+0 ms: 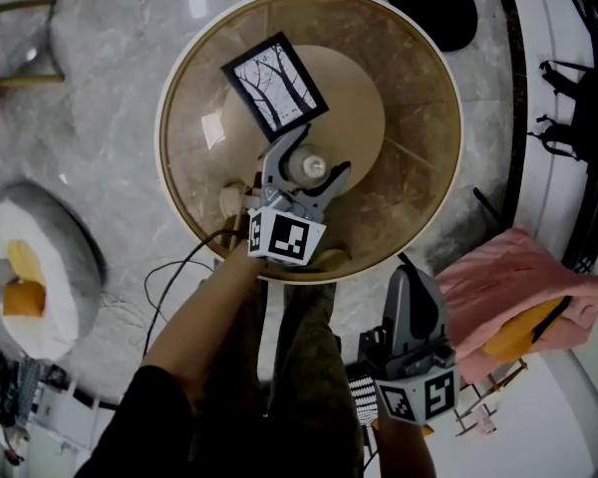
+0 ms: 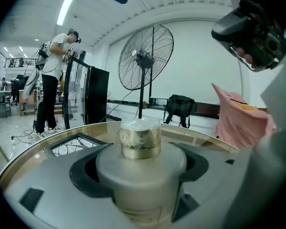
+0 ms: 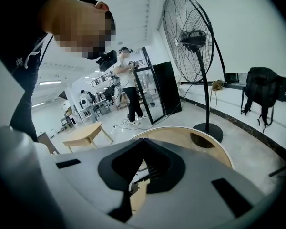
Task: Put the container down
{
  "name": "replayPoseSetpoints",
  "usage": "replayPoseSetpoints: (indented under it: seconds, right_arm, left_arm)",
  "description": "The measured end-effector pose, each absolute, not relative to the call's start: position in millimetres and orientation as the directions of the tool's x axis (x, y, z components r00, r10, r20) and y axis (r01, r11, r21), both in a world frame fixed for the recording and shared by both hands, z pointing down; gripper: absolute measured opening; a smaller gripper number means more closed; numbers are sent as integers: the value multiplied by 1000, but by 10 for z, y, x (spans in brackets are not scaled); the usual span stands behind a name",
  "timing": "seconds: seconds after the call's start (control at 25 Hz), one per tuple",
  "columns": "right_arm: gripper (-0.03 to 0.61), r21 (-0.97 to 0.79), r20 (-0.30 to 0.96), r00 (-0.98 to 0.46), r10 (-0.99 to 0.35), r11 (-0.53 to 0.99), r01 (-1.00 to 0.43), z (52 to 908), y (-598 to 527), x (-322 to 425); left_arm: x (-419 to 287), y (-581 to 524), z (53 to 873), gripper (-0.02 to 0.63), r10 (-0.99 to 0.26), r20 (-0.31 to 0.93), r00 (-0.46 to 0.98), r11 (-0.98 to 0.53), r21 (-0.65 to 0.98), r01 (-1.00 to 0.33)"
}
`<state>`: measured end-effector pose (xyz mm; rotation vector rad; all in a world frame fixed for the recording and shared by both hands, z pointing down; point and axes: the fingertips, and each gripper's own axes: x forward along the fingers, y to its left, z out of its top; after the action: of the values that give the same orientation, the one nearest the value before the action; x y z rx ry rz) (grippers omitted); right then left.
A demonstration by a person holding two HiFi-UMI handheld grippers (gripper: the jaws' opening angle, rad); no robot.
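Head view — L hand-held gripper (image 1: 317,155) tight on container (image 1: 310,167), R (image 1: 412,279) closed — round glass tbl (image 1: 419,118)

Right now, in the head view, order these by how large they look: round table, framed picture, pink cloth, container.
1. round table
2. pink cloth
3. framed picture
4. container, only partly visible, yet plainly the smallest

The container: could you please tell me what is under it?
The round table; the left hand-held gripper clamps the container. Whether its base touches is hidden.
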<state>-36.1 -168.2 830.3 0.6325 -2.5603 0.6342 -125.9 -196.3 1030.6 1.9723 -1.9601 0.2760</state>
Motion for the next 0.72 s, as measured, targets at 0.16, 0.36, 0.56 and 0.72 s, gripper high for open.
replayPoseSetpoints:
  seconds: [0.16,0.36,0.56,0.72]
  right_arm:
    - [21,-336,495,-810,-315,790,-512,8221,-1612,-294]
    - [21,-355,468,-828,-310,792,-497,8064,-1519,-204]
    - [23,-370,418,-863,-282,815,-446,7862,-1413,-154]
    - [21,-398,370,-887,-277,816,-420,7673,-1384,-95]
  left_arm:
    - [-1207,-1849,10349,353,-907,418,37,3,96,-995]
    - [-1147,-1809,10394,354,-889,455,48,-21,64,-998]
    - [-1067,-1743,10409,354,-876,477,73,-50,62,-997]
    - [-1066,-1704,10388,355,-885,456,89,-62,74,-995]
